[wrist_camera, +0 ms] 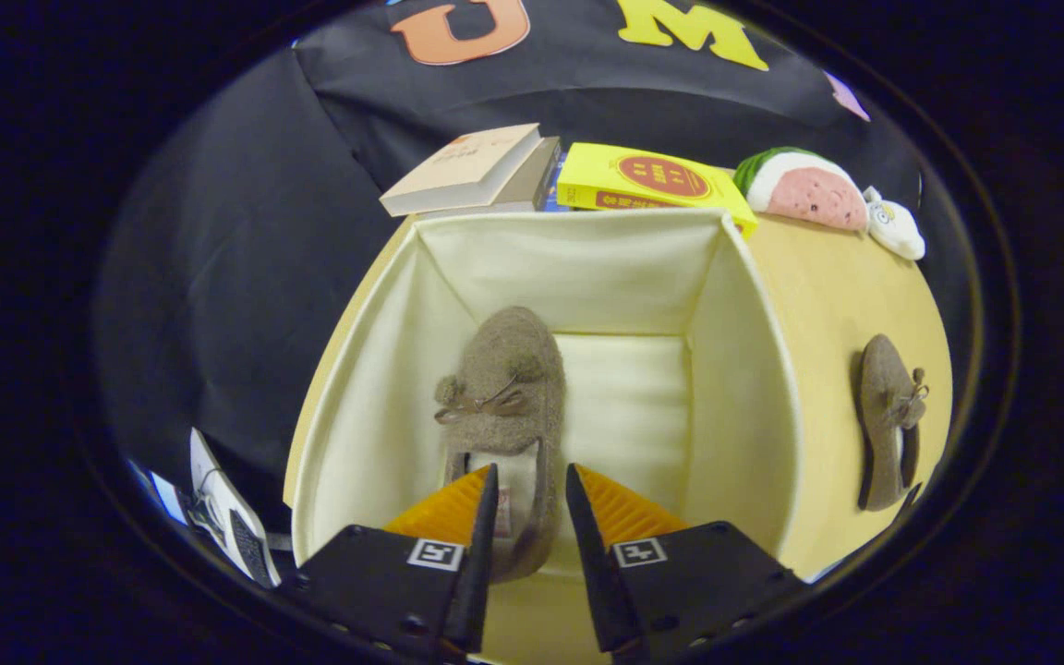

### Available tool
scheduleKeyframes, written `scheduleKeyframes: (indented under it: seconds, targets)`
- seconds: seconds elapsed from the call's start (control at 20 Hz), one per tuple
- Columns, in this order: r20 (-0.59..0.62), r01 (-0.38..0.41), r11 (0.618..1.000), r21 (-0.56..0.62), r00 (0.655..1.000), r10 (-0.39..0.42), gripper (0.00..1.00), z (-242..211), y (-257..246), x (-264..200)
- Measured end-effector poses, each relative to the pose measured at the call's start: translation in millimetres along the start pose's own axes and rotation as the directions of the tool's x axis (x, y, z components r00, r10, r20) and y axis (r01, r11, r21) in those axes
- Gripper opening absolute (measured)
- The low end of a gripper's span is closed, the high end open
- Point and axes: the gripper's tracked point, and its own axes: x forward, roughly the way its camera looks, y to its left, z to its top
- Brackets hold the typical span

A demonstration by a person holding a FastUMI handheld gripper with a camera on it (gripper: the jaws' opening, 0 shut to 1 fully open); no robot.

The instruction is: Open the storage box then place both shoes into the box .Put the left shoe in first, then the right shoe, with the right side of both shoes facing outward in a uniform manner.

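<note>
Claw (532,485) over open storage box (744,369), fingers apart, straddling heel of brown shoe (504,388) lying inside on box floor, toe pointing away; contact with heel unclear. Second brown shoe (888,420) on table (828,286), right of box, well apart
</note>
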Motion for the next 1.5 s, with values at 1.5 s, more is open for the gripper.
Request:
scheduleKeyframes:
  seconds: [1.5]
  targets:
    - [-0.032,0.29,0.956,0.035,0.957,-0.289,0.94,-38.0,-394.6,-88.4]
